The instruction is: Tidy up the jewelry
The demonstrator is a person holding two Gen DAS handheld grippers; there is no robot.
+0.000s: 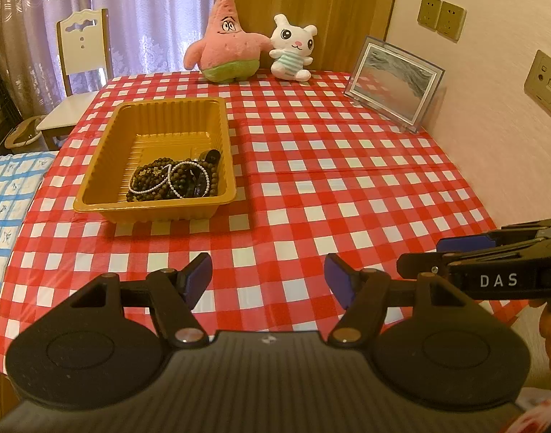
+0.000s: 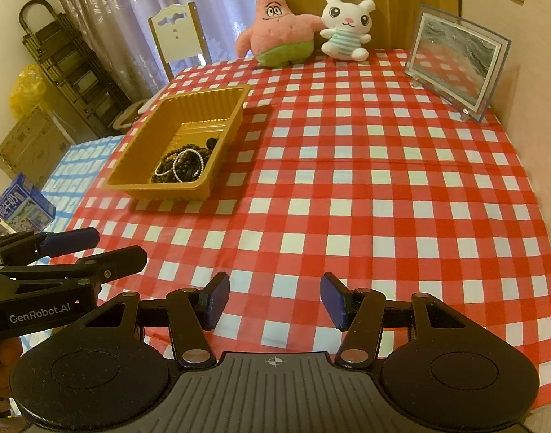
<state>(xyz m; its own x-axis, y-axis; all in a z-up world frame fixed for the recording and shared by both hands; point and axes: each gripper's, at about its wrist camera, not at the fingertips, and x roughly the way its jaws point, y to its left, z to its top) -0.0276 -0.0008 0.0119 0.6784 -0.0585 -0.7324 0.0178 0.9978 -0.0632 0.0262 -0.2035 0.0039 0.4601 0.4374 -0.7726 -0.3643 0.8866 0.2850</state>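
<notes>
The jewelry (image 1: 172, 178) lies heaped in the near right corner of the gold tray (image 1: 95, 195), dark bead strands tangled with a white pearl loop, and nothing of it shows loose on the checked cloth (image 1: 347, 180). Both tools hover over the near edge of the table, well apart from the tray. The left gripper (image 1: 268, 281) has its jaws spread with nothing between them, and the right gripper (image 2: 273, 301) is likewise released and empty. The tray lies ahead and to the left of both, only slightly left for the left gripper and much further left for the right one, so the left hand looks the nearer and better placed for a reach into the heap. The tray's long axis runs away from the person, toward the plush toys (image 1: 225, 41) at the far edge. The left view looks almost straight down the tray and shows the heap's spread and a dark strap-like piece at its far side. The right view sees the tray aslant, its near wall hiding part of the heap, but it shows the left gripper's side profile low at the left edge.
</notes>
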